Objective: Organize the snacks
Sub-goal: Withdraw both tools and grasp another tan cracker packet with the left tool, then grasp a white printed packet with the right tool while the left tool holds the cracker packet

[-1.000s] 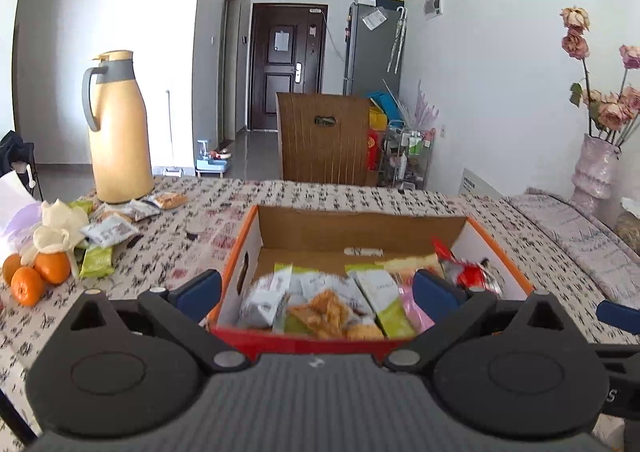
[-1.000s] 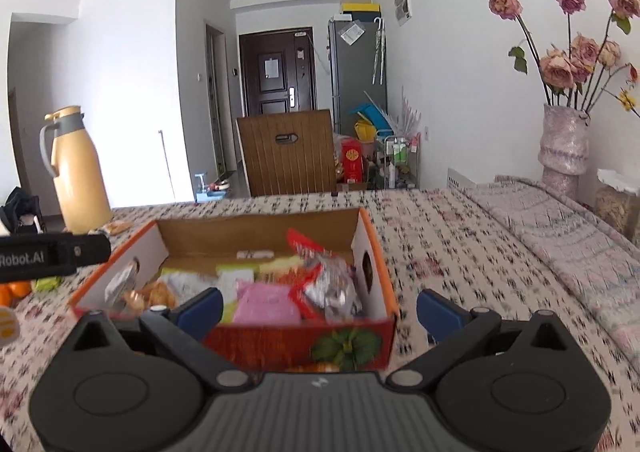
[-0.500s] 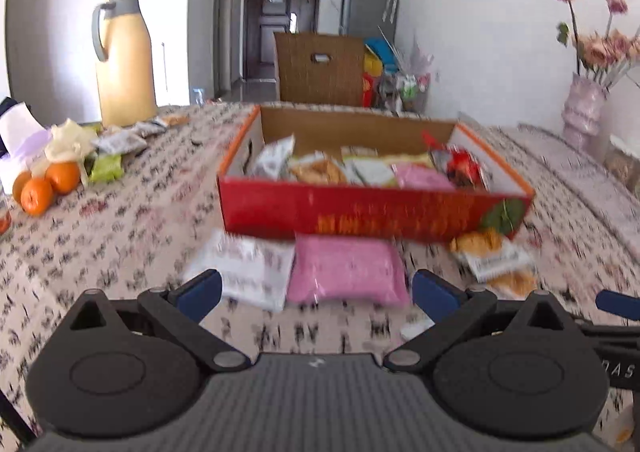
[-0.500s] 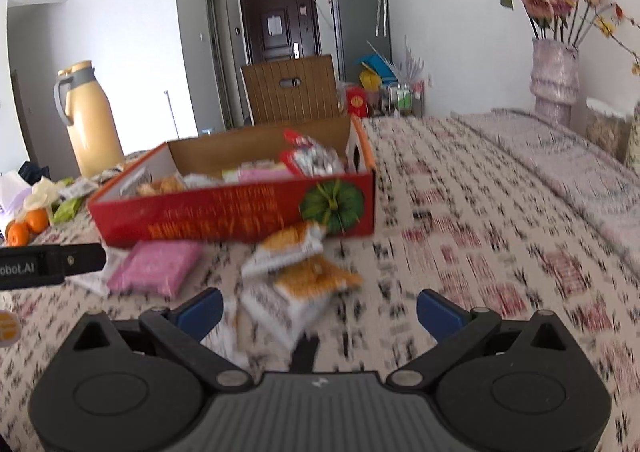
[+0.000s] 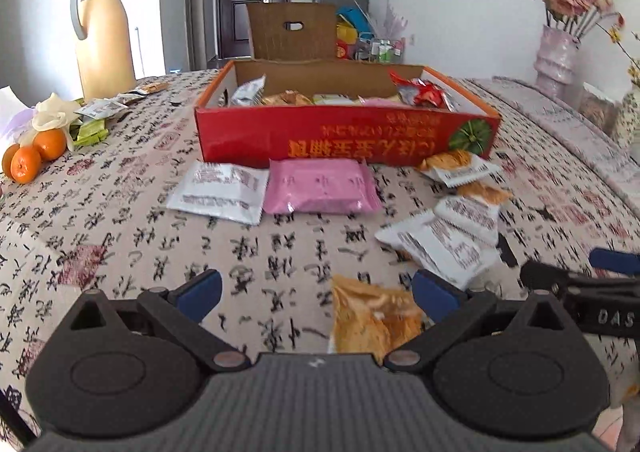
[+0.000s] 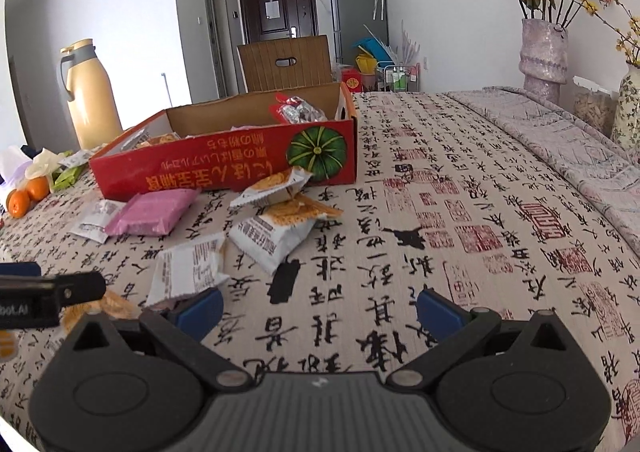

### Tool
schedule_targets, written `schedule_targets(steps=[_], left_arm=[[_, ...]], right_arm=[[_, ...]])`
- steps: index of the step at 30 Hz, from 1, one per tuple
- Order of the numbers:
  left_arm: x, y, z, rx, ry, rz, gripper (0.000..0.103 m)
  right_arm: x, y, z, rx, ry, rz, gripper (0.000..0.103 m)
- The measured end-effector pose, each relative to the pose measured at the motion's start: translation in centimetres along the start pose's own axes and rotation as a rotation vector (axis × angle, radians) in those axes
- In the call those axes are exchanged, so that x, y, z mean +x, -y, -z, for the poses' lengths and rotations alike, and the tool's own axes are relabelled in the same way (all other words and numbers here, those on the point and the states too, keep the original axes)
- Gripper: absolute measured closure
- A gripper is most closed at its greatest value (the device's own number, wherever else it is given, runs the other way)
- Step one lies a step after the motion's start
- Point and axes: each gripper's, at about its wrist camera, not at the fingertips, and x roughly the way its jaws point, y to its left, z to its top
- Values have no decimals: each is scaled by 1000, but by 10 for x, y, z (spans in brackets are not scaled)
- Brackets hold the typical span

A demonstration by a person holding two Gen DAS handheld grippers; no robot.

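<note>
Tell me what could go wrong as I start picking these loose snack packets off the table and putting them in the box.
The white packets overlap in a heap, so a grab may lift two or drag one away. The orange packet lies right by the left gripper, whose fingers might crush the crackers. The red box already looks full, with the red foil bag poking above its rim, so added packets may slide back out.

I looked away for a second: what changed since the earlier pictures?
Both grippers drew back from the red snack box, bringing the loose packets before it into view, like the pink packet. Left gripper and right gripper remain open and empty. Box and packets stayed put.
</note>
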Motion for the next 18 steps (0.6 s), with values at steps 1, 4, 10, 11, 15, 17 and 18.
schedule_targets(steps=[1, 4, 10, 11, 15, 17, 18], left_arm=[[0, 1, 3, 8, -7, 3, 0], [1, 4, 9, 15, -20, 4, 0], [2, 9, 18, 19, -33, 11, 4], [1, 11, 19, 24, -33, 13, 7], [2, 14, 21, 42, -39, 22, 24], [2, 15, 23, 57, -34, 36, 25], [2, 17, 24, 71, -29, 41, 28]], right_arm=[[0, 1, 1, 1, -1, 0, 0], [0, 3, 4, 7, -5, 2, 0], [-2, 5, 7, 14, -1, 5, 0], [-2, 5, 7, 14, -2, 5, 0], [-3, 4, 8, 10, -5, 1, 0], [-2, 3, 9, 8, -7, 0, 0], [-2, 2, 10, 7, -10, 0, 0]])
